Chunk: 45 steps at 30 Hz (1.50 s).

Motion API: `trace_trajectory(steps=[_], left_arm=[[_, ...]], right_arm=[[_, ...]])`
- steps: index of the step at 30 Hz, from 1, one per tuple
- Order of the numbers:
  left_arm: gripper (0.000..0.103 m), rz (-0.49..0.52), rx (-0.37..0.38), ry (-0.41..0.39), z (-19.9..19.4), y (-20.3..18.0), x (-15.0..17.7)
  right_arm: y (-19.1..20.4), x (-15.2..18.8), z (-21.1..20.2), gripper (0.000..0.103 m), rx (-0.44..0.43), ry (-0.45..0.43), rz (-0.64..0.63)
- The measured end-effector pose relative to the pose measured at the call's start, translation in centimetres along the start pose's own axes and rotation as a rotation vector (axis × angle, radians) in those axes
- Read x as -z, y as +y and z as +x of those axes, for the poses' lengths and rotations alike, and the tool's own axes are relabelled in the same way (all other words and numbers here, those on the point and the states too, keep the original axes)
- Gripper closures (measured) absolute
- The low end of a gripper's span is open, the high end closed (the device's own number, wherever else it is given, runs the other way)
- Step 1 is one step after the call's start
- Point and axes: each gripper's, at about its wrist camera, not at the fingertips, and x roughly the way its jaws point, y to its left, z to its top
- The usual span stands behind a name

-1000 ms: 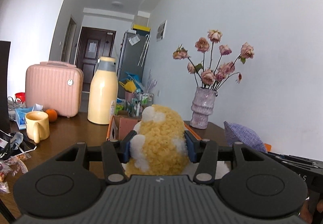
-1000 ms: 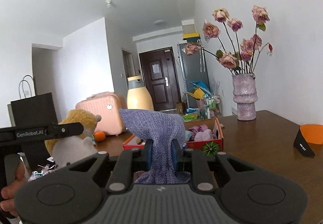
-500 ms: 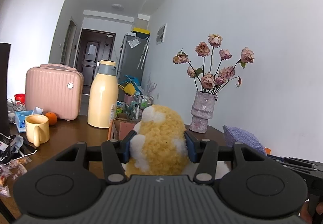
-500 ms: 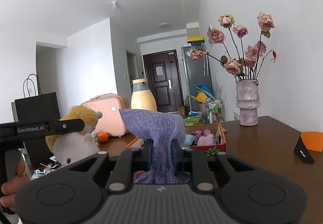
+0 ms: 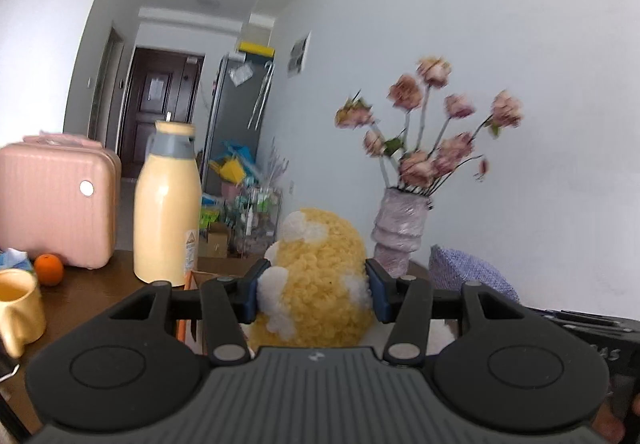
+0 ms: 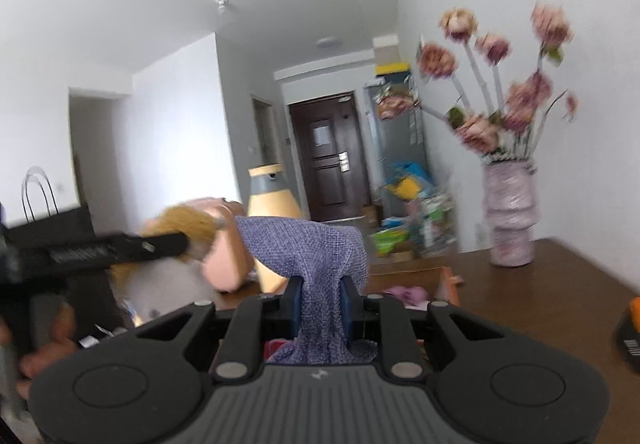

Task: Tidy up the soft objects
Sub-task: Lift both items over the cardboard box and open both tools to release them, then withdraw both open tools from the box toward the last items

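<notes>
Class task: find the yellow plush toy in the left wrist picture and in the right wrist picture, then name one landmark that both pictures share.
Left wrist: yellow plush toy low centre, clamped in the left claw.
Right wrist: same toy at mid-left, blurred.
Shared landmark: the vase of flowers.

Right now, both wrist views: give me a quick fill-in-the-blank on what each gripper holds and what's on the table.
1. The left gripper is shut on a fuzzy ____ plush toy.
2. The right gripper pinches a ____ knitted cloth.
3. The vase holds ____ flowers.

Missing: yellow; purple; pink
</notes>
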Motion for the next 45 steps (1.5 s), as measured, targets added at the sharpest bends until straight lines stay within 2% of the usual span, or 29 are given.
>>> trace_trajectory(steps=[2,6,8,13,17,19,21,23,26,28,30,36,41,45], left_arm=[[0.051,-0.017,-0.011,0.043,3.5,0.7,-0.6],[0.051,-0.077,0.002,0.158,10.7,2.8,-0.8],[0.051,-0.096,-0.024,0.223,14.0,3.7,-0.4],[0.051,-0.105,-0.063,0.322,19.8,4.6,1.1],[0.05,-0.031,-0.087,0.386,23.1,3.9,3.3],[0.041,0.002,-0.091,0.409,24.0,3.5,4.6],[0.039,0.043,-0.109,0.407,24.3,3.2,5.4],[0.034,0.082,-0.128,0.393,24.5,3.4,5.9],[0.024,0.048,-0.117,0.397,24.6,4.3,5.7],[0.021,0.044,-0.105,0.378,24.1,4.6,4.9],[0.019,0.058,-0.107,0.352,23.5,4.4,4.0],[0.017,0.096,-0.145,0.282,20.4,4.0,0.3],[0.016,0.077,-0.168,0.225,16.8,3.8,-3.0],[0.01,0.092,-0.169,0.158,13.0,3.0,-5.2]], right_arm=[[-1.4,-1.2,2.9,0.084,-0.035,0.043,0.037],[-4.6,-2.8,9.2,0.084,-0.047,0.134,0.117],[-6.5,-3.0,12.7,0.084,-0.071,0.211,0.179],[-8.7,-2.1,19.6,0.084,-0.037,0.351,0.212],[-9.2,-0.6,23.9,0.084,0.005,0.423,0.193],[-9.3,0.4,25.5,0.083,0.034,0.471,0.178],[-9.2,1.4,27.0,0.075,0.052,0.513,0.148],[-9.2,2.3,27.8,0.071,0.081,0.529,0.136],[-9.6,2.9,28.2,0.063,0.072,0.539,0.164],[-10.1,2.8,28.1,0.055,0.058,0.531,0.187],[-10.1,2.2,27.9,0.052,0.057,0.52,0.19],[-9.0,-1.5,25.5,0.044,0.063,0.438,0.139],[-7.2,-5.2,22.0,0.033,0.105,0.356,0.06],[-5.8,-7.8,18.5,0.02,0.119,0.29,0.022]])
